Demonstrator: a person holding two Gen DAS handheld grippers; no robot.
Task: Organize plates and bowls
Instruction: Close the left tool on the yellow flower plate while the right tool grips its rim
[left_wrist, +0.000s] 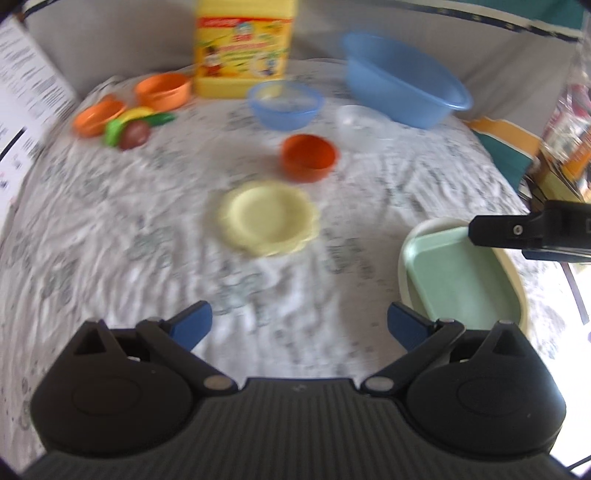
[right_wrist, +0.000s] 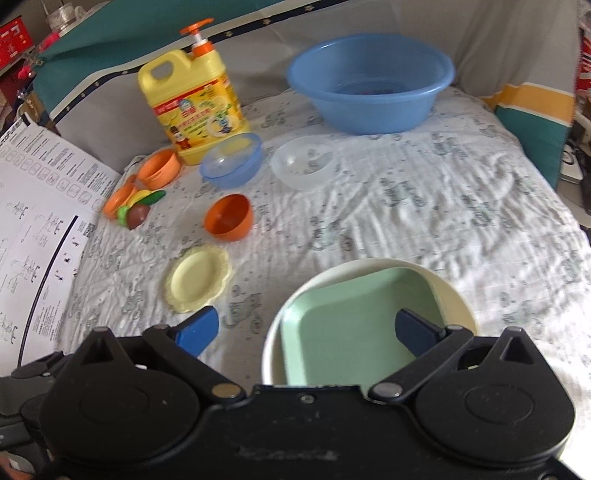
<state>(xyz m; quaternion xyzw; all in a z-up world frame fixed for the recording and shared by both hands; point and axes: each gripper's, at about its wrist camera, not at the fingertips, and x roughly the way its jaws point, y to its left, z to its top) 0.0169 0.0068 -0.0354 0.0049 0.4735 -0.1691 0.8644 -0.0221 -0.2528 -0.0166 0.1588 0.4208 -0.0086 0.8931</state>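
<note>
We hold both grippers, left gripper (left_wrist: 299, 325) and right gripper (right_wrist: 306, 332), spread apart and empty, near the square pale-green plastic plate (right_wrist: 354, 325) nested in the round cream bowl (right_wrist: 454, 295).

This looks like a lived-in home, with a table under a crinkled white printed cloth (right_wrist: 424, 221) serving as a dishwashing spot. A yellow plastic pump jug of dish detergent (right_wrist: 195, 107) stands at the far edge, with a large blue plastic washbasin (right_wrist: 369, 85) to its right. Behind the jug hangs a grey and teal striped fabric (right_wrist: 110, 44).
</note>
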